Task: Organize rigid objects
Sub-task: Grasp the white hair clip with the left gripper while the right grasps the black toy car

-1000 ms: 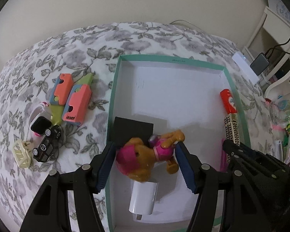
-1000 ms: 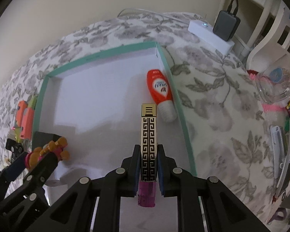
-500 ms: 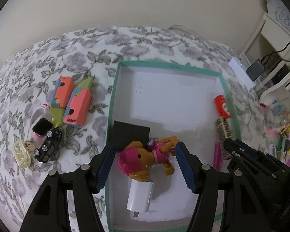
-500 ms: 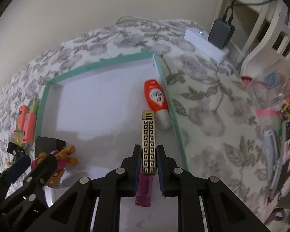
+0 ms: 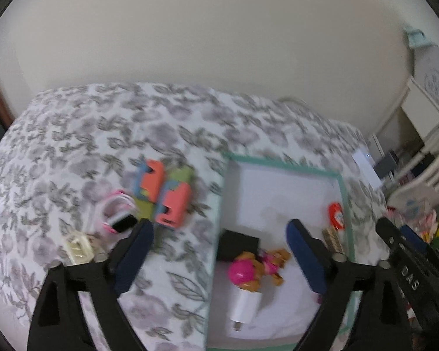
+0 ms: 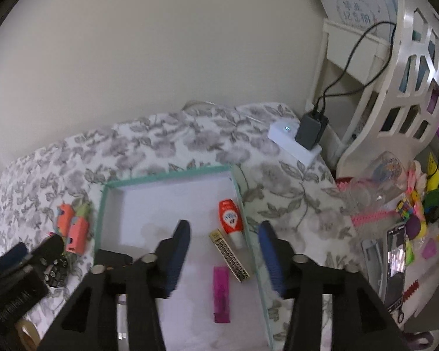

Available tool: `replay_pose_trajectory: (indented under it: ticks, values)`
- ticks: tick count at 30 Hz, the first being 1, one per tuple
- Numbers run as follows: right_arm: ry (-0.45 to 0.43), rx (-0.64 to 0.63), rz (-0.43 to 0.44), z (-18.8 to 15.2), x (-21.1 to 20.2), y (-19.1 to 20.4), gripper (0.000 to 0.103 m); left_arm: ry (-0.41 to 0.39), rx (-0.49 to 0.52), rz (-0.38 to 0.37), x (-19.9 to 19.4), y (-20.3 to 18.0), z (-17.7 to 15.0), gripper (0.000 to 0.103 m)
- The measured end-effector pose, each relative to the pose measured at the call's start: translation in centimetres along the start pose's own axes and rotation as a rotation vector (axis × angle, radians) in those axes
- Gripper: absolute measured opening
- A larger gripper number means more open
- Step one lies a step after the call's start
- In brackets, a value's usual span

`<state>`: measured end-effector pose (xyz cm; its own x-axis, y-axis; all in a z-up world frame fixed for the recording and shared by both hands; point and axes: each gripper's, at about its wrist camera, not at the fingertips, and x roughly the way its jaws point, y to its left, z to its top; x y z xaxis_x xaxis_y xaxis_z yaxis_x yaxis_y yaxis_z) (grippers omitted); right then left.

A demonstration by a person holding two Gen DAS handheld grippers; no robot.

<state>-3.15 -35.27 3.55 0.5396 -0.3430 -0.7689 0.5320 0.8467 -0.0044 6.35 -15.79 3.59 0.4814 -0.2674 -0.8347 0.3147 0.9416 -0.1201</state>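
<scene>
The shallow white box with a teal rim (image 6: 172, 179) lies on a bed covered in grey floral fabric (image 6: 190, 143), filling the lower middle of the right wrist frame. The right gripper (image 6: 224, 256) hangs above it, its jaws opening with nothing between them. Below them, on the box floor, lie a gold and black patterned bar (image 6: 230, 256), a magenta bar (image 6: 221, 294) just lower, and an orange and white tube (image 6: 230, 219) against the right wall.

In the left wrist frame the left gripper (image 5: 219, 253) also has its jaws opening and empty, set wide apart. Between them, in the lower part of the box, a brown toy dog with a pink helmet (image 5: 256, 269) lies touching a white plug adapter (image 5: 244, 307) and a black block (image 5: 238, 245). Left of the box, on the bed, sit orange, blue and green blocks (image 5: 166, 196), a pink and white smartwatch (image 5: 118, 215) and a cream plastic piece (image 5: 78, 247)
</scene>
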Motion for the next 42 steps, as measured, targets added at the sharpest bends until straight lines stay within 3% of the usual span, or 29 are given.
replay_pose_trajectory:
  ticks: [7,12,16,18,23,26,34,42]
  values:
    - [0.012,-0.025,0.036,-0.7,0.7,1.8,0.069,-0.029,-0.102,0.045,-0.7,5.0,1.0,0.094]
    - [0.059,-0.035,0.082,-1.7,2.2,3.3,0.078,0.000,-0.172,0.088,-0.2,8.4,0.5,0.094]
    - [0.100,-0.045,0.113,-2.5,3.3,4.8,0.080,0.044,-0.276,0.071,0.4,12.0,-0.1,0.095]
    - [0.116,-0.052,0.138,-2.9,3.6,5.8,0.089,0.056,-0.324,0.079,0.5,13.7,-0.4,0.095]
    - [0.140,-0.087,0.176,-3.8,4.0,8.4,0.091,0.059,-0.413,0.116,0.2,17.4,-1.1,0.095]
    - [0.139,-0.124,0.197,-4.1,3.9,10.3,0.103,0.050,-0.444,0.156,-0.2,19.2,-1.3,0.095]
    - [0.108,-0.208,0.289,-4.7,2.8,16.0,0.103,0.028,-0.511,0.212,-1.5,23.4,-1.7,0.095]
    - [0.150,-0.260,0.333,-5.8,3.8,20.6,0.103,0.108,-0.564,0.227,0.2,26.0,-2.8,0.095]
